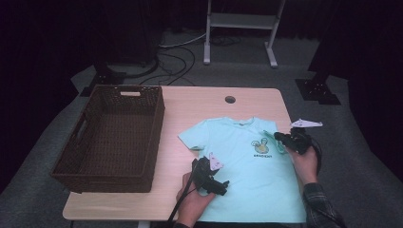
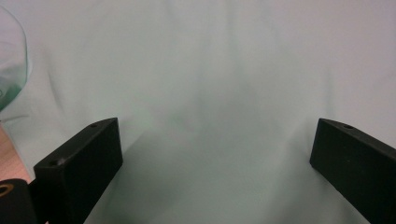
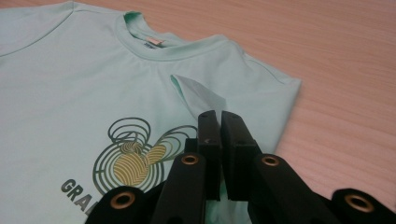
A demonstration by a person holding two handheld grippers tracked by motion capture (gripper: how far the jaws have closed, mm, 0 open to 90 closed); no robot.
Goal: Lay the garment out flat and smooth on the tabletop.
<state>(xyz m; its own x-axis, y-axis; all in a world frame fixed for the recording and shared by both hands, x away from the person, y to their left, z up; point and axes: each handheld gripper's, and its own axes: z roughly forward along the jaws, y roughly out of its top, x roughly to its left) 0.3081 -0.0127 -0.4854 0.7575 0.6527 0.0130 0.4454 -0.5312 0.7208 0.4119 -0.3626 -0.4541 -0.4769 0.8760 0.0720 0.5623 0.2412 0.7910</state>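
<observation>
While the sleeve fold hangs unfinished:
slip risk: right gripper (image 3: 219,122) pinches a thin fold of the t-shirt (image 1: 247,166) sleeve; a tug could free it
drag risk: left gripper (image 1: 223,186) jaws wide, holding nothing (hovering above the hem), so cloth may shift
shirt: flat on table (image 1: 190,102), basket (image 1: 111,137) left

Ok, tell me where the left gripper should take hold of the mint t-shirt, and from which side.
Probably the outer edge of the spread sleeve nearest the basket, coming in from that side. That sleeve lies flat and free on the table, while the right gripper already pinches the opposite sleeve folded inward. The left gripper rests open on the t-shirt, lower down.
</observation>
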